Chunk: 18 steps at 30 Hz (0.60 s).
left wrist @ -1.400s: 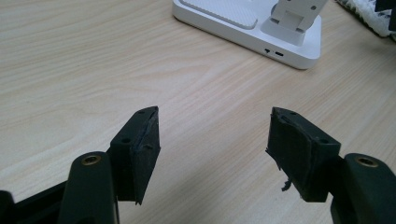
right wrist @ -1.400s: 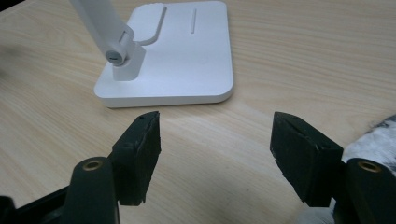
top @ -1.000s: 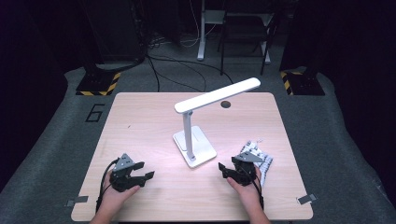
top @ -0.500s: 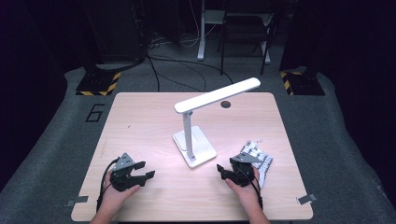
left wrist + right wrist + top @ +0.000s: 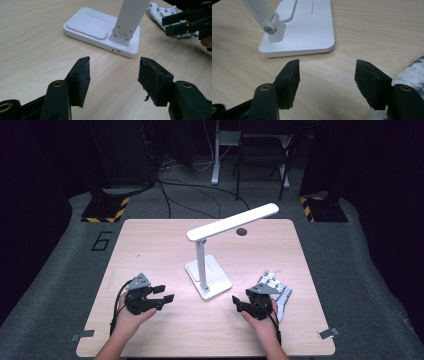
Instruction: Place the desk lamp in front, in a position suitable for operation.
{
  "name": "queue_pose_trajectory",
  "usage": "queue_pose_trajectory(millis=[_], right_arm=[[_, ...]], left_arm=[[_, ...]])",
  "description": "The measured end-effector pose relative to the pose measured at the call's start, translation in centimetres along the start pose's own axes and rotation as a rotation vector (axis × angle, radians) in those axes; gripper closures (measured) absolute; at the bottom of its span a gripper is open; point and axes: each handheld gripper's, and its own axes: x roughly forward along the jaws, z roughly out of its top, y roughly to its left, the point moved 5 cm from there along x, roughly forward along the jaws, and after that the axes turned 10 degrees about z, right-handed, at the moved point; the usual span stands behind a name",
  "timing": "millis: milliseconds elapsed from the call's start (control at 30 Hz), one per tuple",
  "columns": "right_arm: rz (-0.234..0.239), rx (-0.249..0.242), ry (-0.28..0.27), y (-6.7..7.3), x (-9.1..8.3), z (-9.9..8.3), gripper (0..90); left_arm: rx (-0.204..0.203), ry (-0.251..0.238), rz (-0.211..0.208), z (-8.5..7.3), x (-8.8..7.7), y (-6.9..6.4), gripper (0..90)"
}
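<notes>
A: What is sitting between the two grippers?

B: A white desk lamp (image 5: 207, 270) is standing near the middle of the table (image 5: 150, 240). Its flat rectangular base (image 5: 100, 32) is lying on the wood, with a ribbed pad on top and a small port in its edge. A slim upright is rising from a hinge, and the long head is slanting up toward the far right.

A: And the grippers?

B: The left gripper (image 5: 162, 297) is pointing right toward the lamp base, well apart from it. Its jaws have just been closing a little, yet they are standing open with nothing between them. The right gripper (image 5: 239, 304) is pointing left toward the base, jaws apart and empty.

A: Any containers?

B: None; a black-and-white patterned cloth (image 5: 277, 290) is lying just beside the right gripper, on its right.
</notes>
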Motion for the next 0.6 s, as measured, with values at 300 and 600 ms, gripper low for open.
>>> queue_pose_trajectory(millis=[300, 600], right_arm=[[0.002, -0.002, 0.008, -0.2, 0.1, 0.0, 36.4], [0.008, 0.014, 0.003, -0.1, 0.0, 0.0, 36.3]], left_arm=[[0.054, 0.008, -0.048, 4.7, 2.2, -1.5, 43.0], [0.050, 0.000, -0.048, 6.9, 4.2, -2.4, 40.2]])
